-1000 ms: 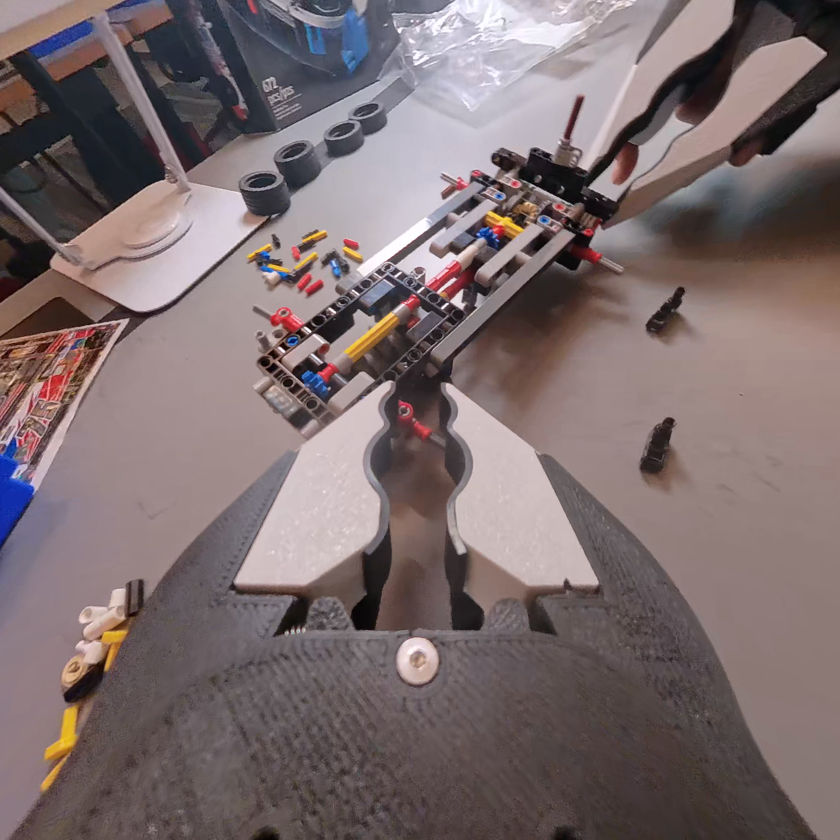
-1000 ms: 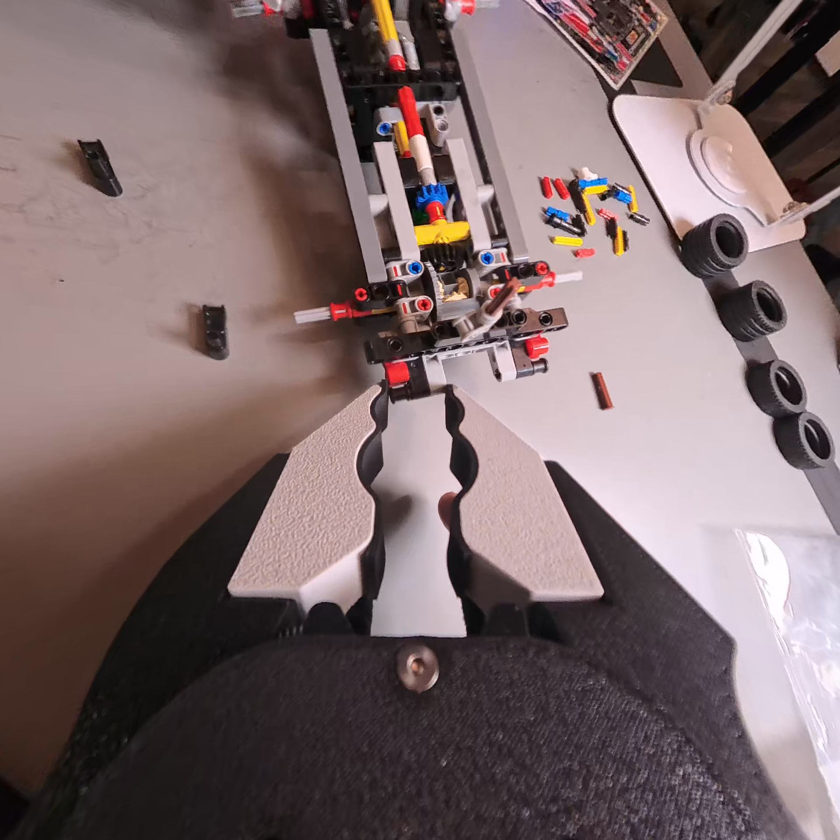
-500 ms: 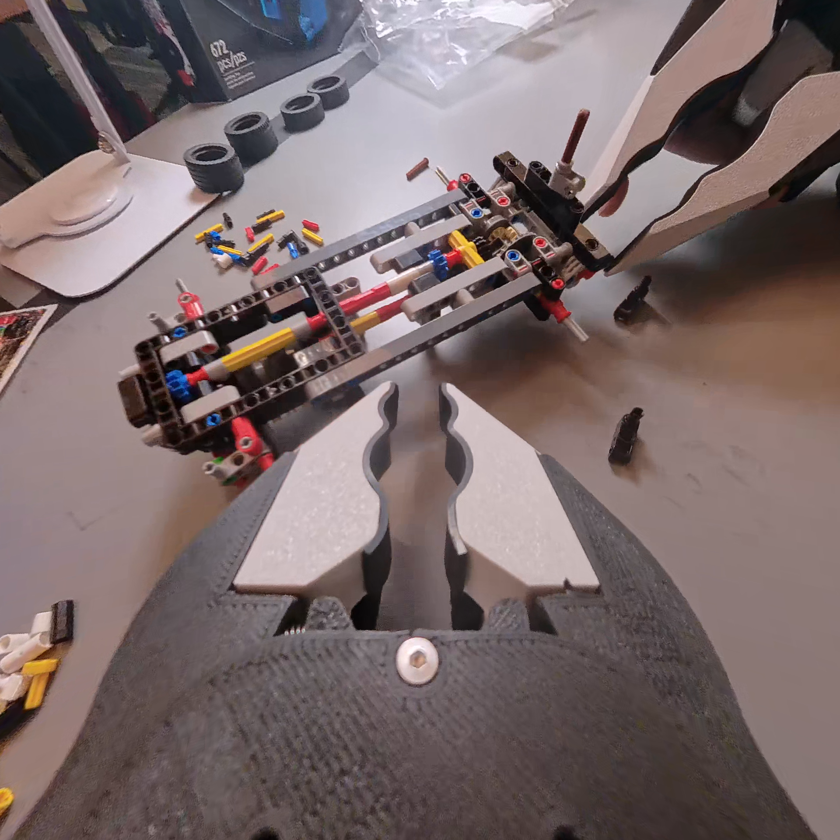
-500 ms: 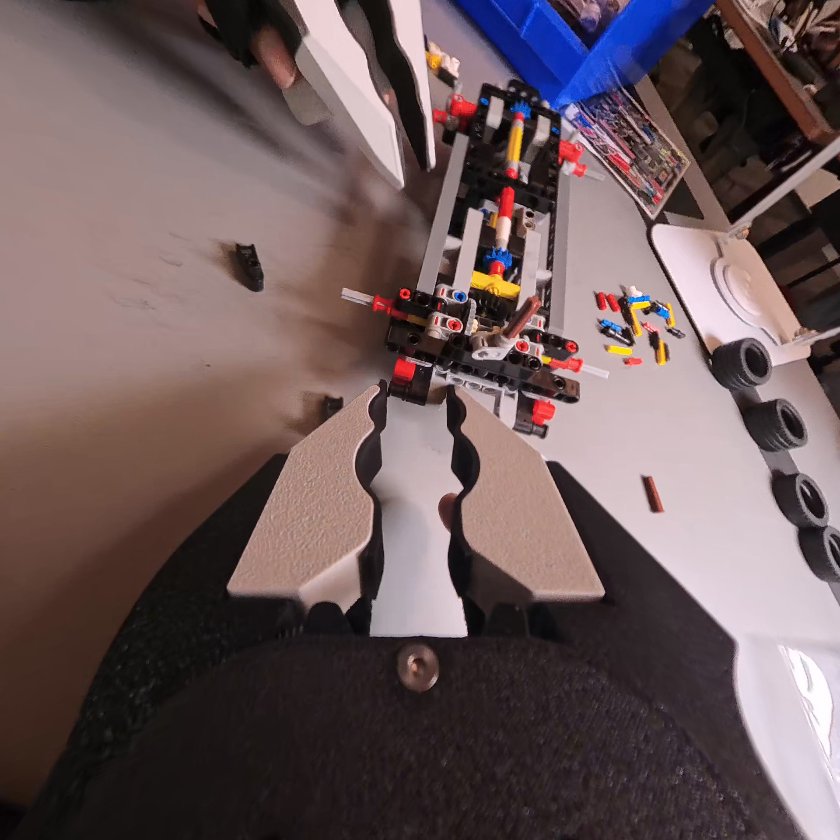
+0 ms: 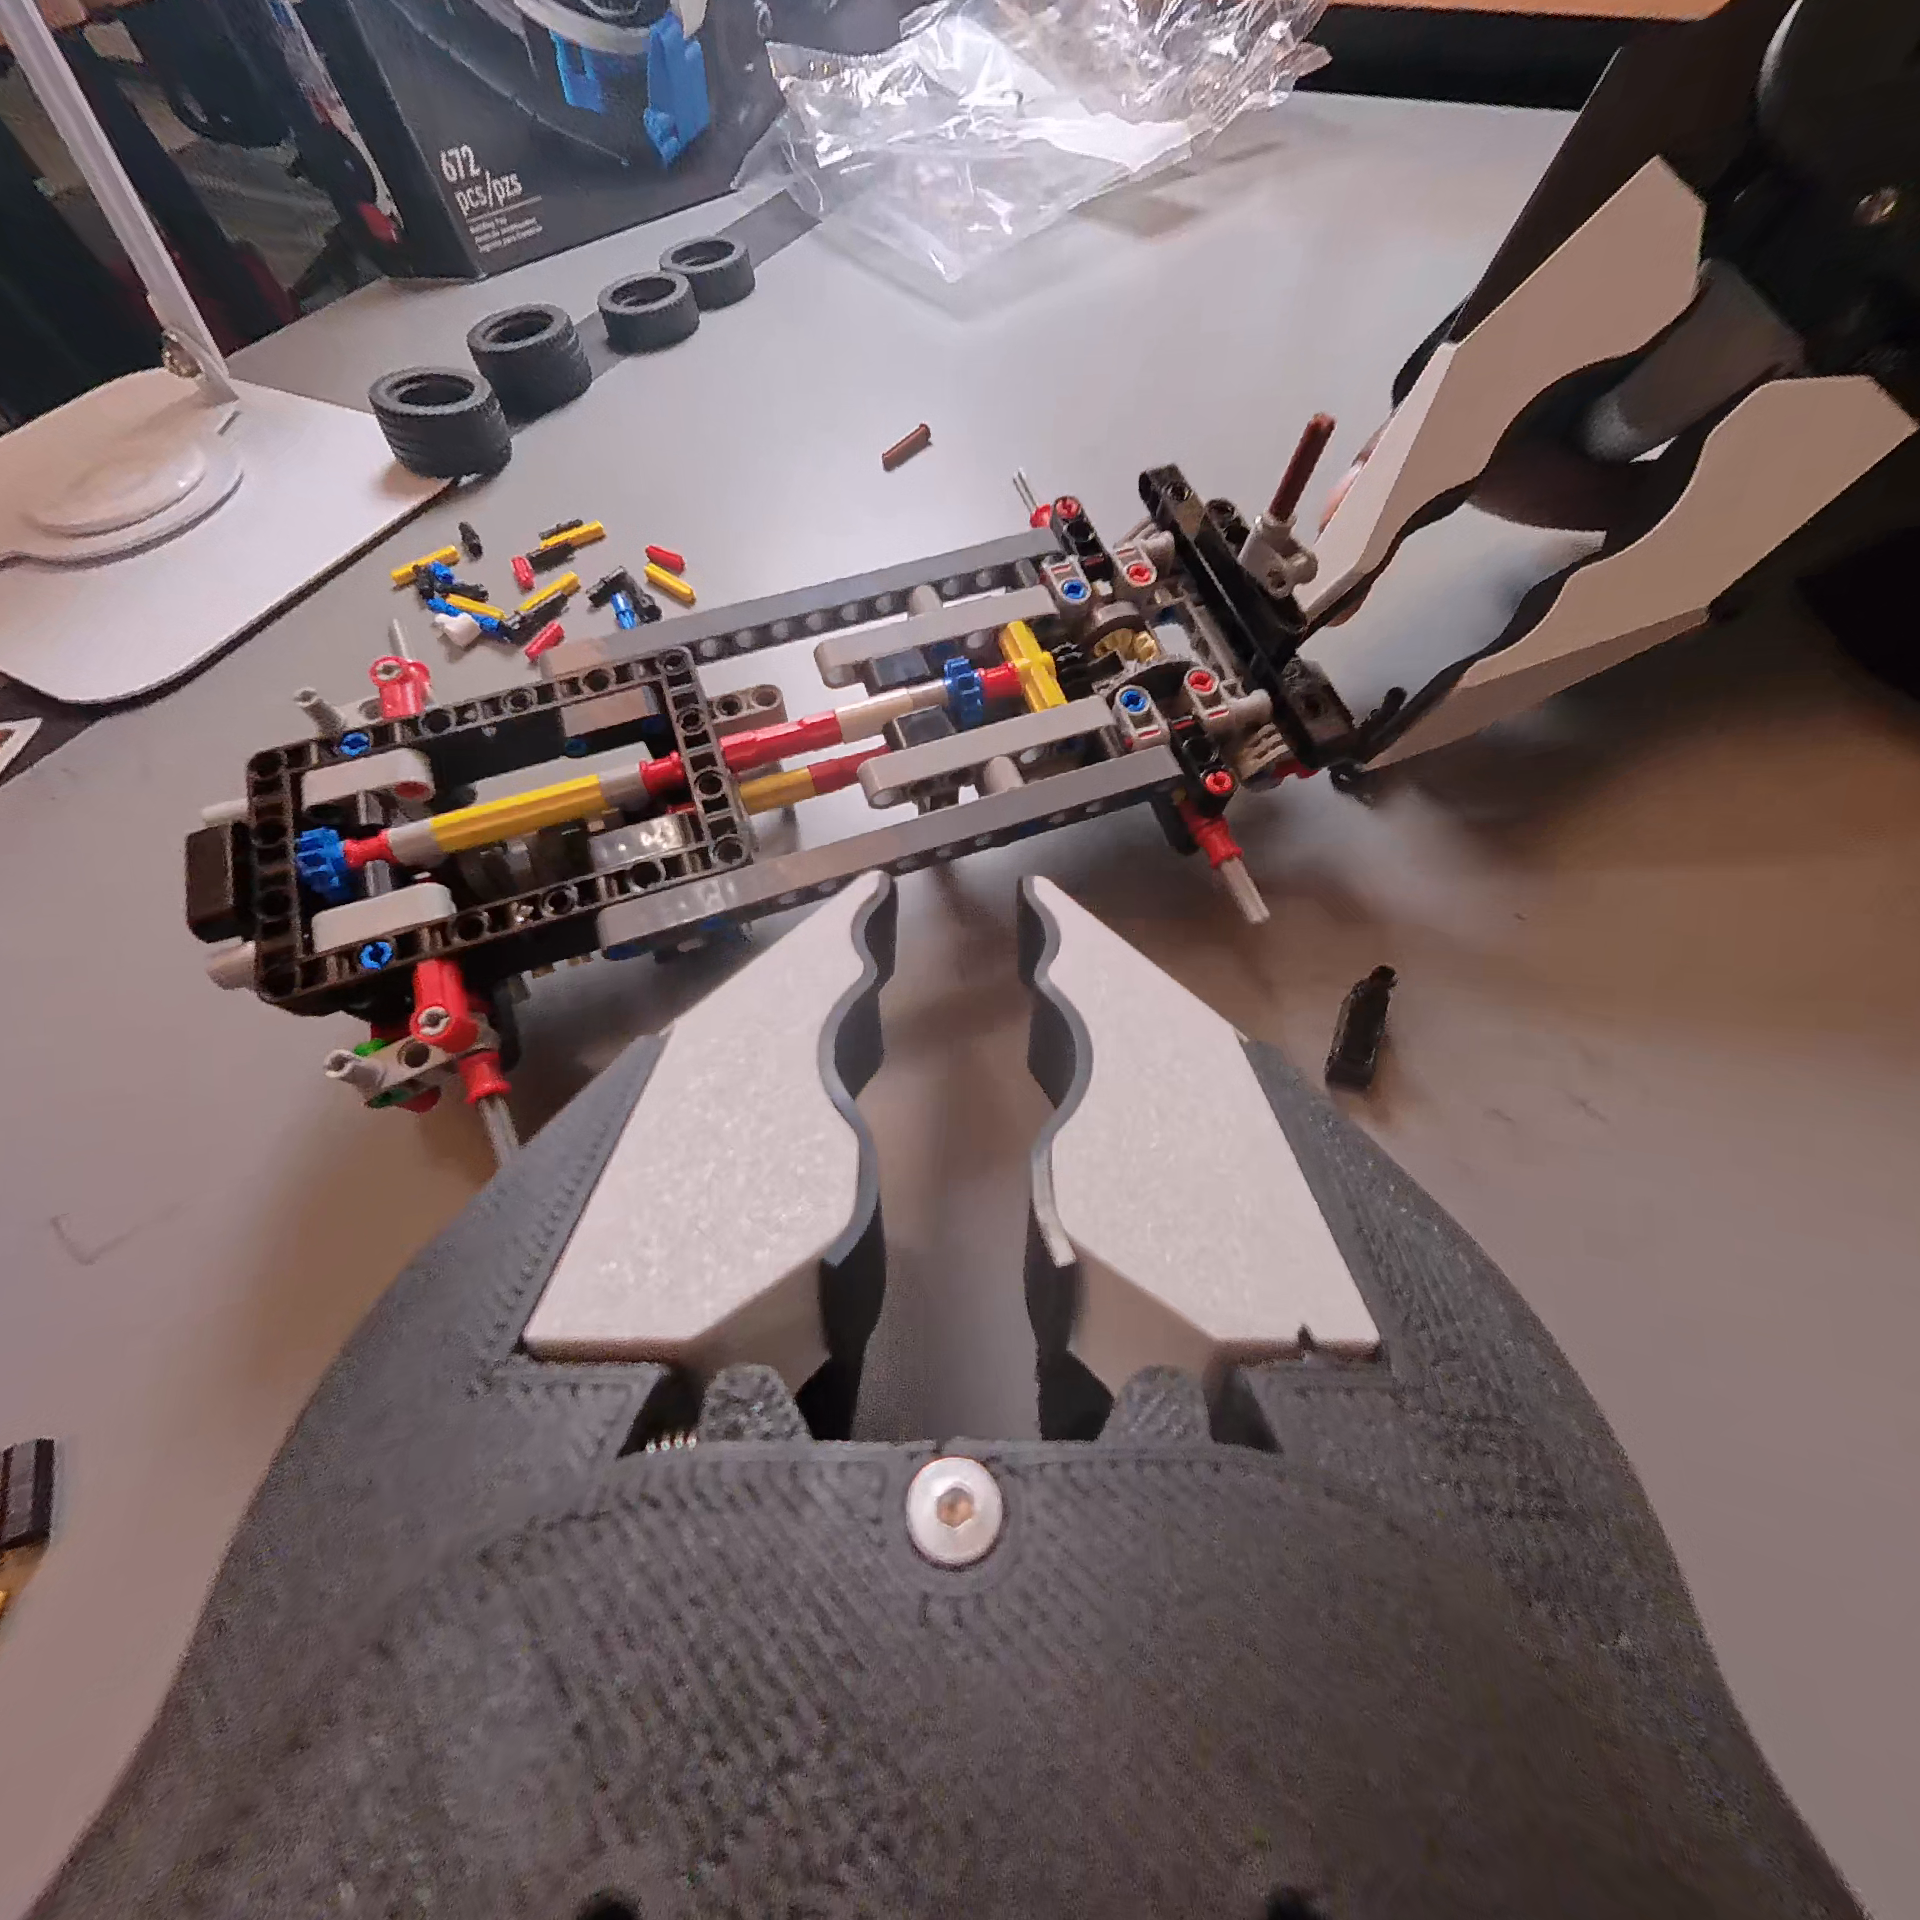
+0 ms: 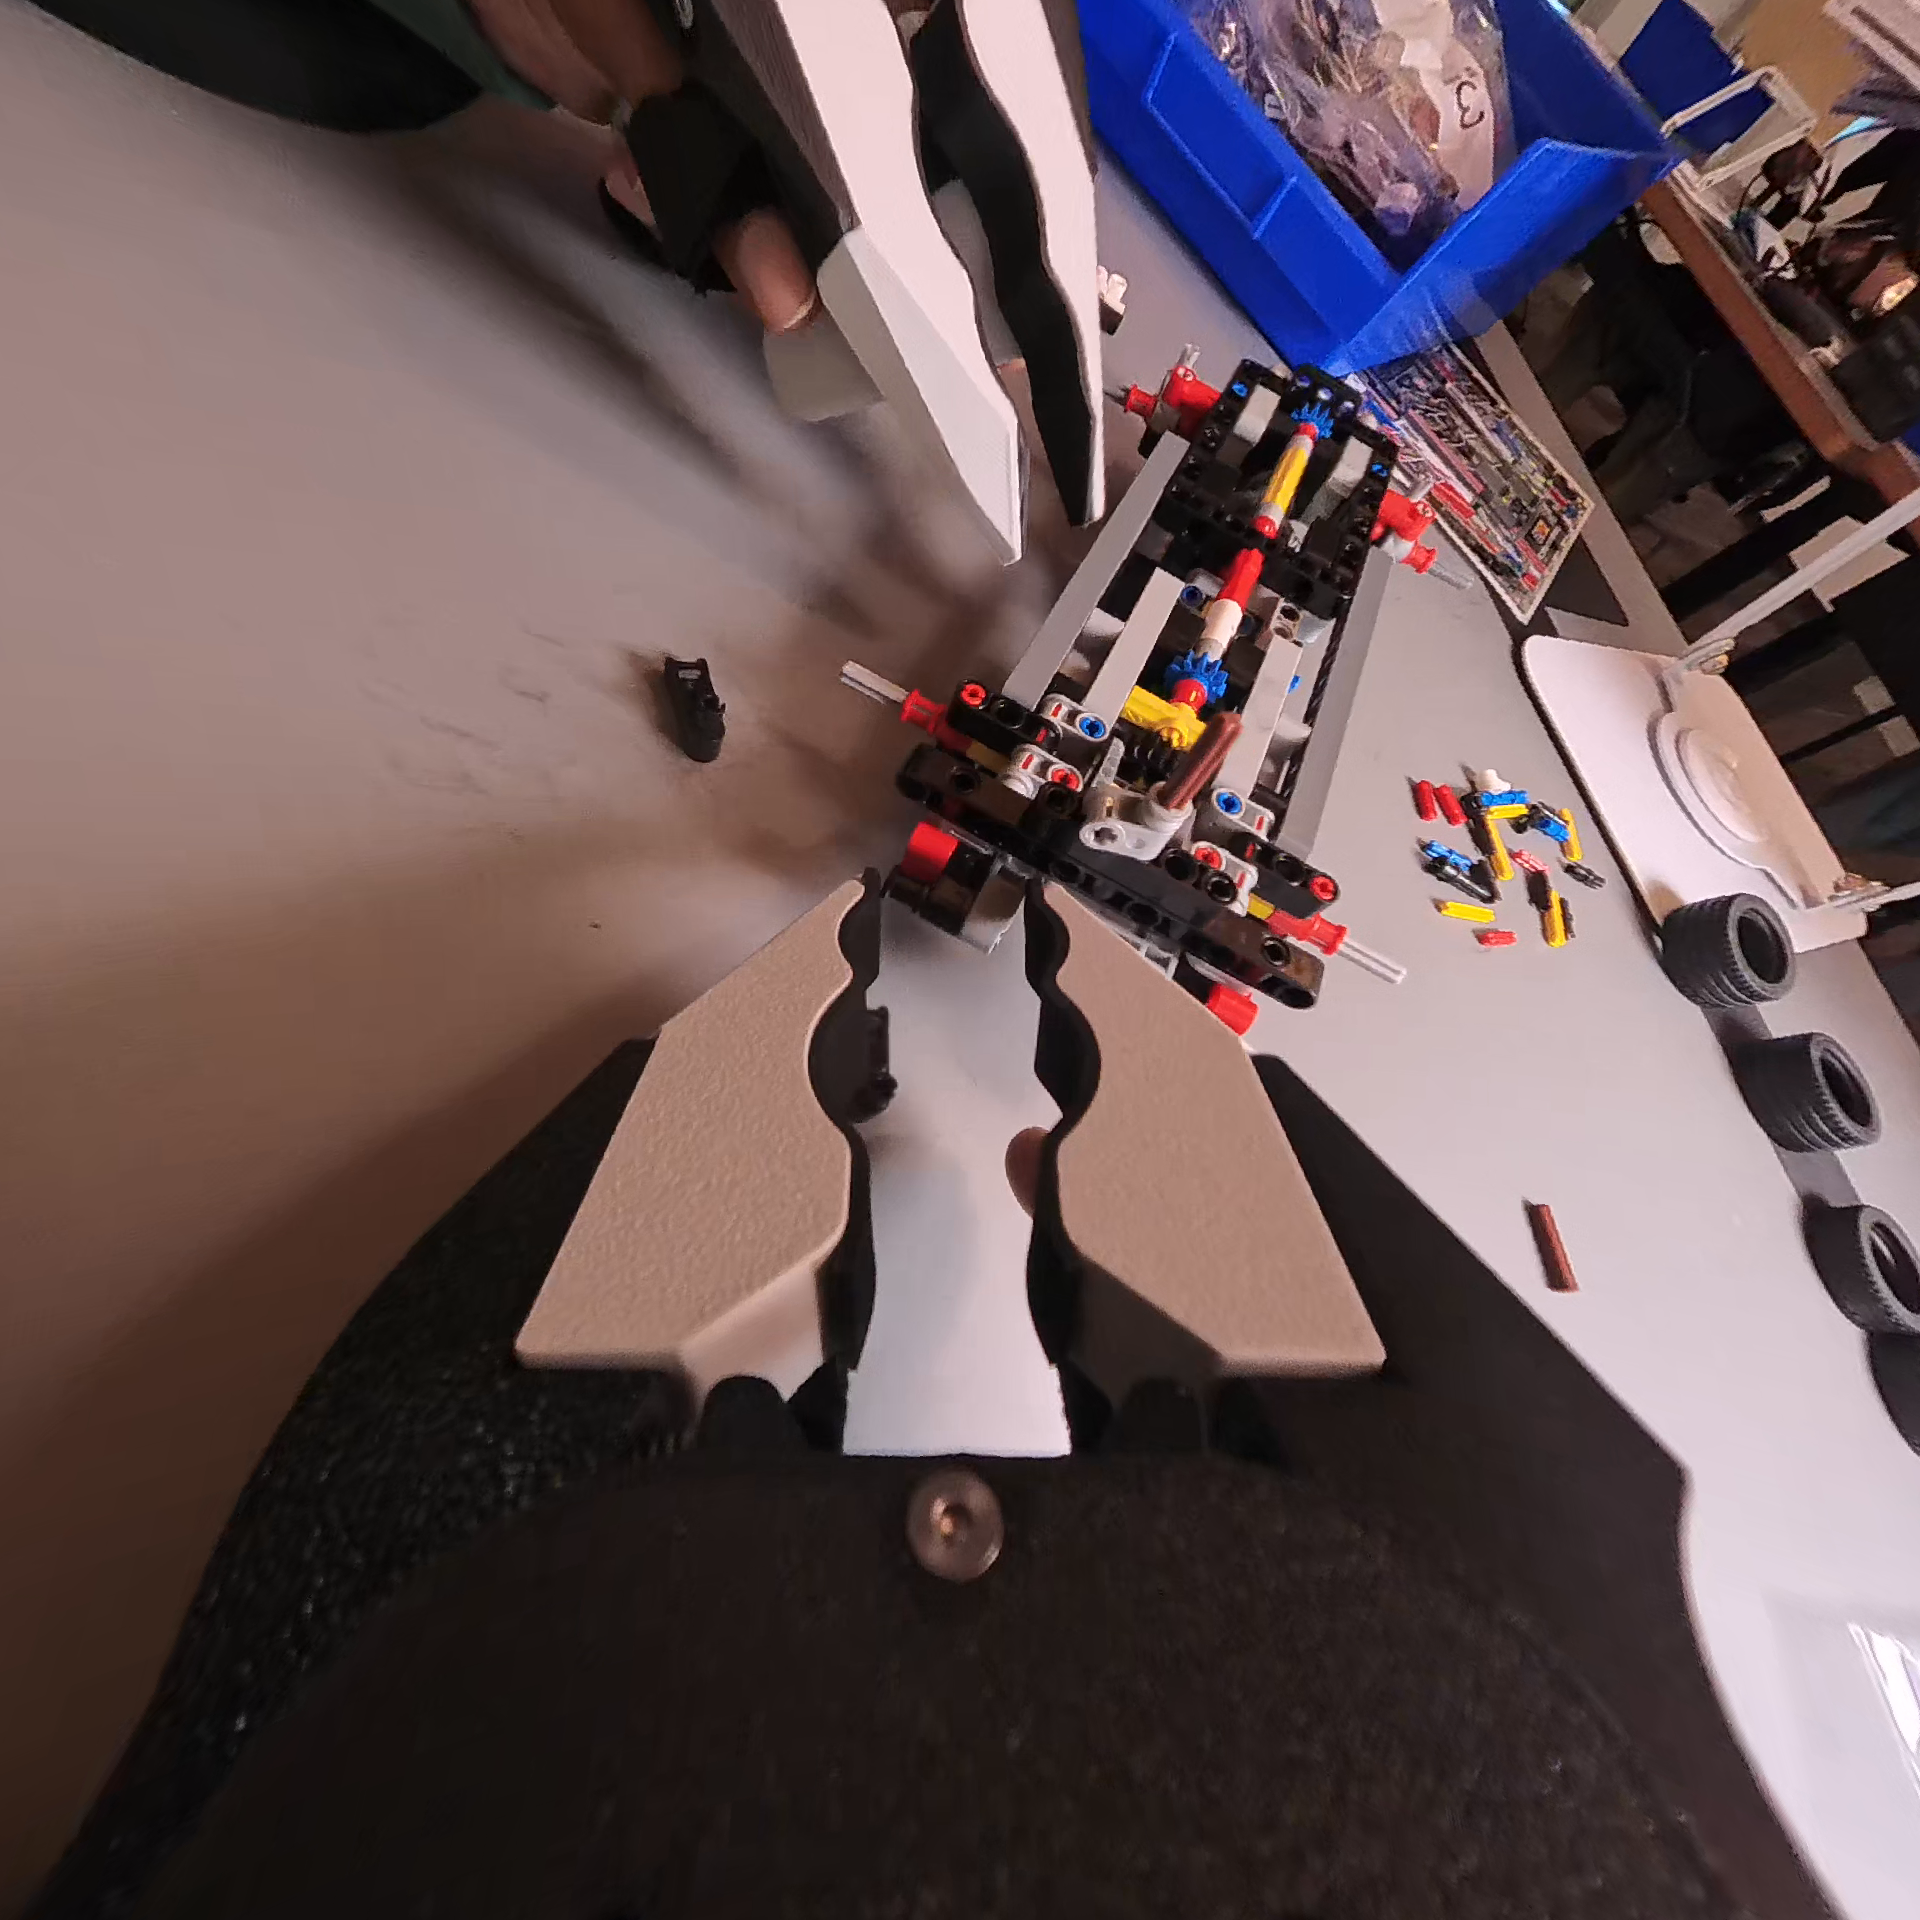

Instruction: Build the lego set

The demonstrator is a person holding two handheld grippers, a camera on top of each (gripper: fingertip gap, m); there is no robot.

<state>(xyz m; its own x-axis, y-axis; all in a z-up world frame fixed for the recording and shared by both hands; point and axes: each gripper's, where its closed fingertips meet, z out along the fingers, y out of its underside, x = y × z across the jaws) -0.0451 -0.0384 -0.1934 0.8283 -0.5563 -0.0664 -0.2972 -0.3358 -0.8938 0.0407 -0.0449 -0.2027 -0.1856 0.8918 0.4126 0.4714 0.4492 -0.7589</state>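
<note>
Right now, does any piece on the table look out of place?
Yes. A short brown axle lies alone on the grey table, apart from the small-parts pile. A matching one stands upright on the chassis.

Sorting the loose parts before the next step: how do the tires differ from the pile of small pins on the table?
The tires are black, chunky rings standing in a neat row beside the white lamp base; the small pins are slim sticks in yellow, red, blue and black, scattered in a loose heap nearer the chassis. The tires are far bigger. Both lie unattached on the grey table.
</note>
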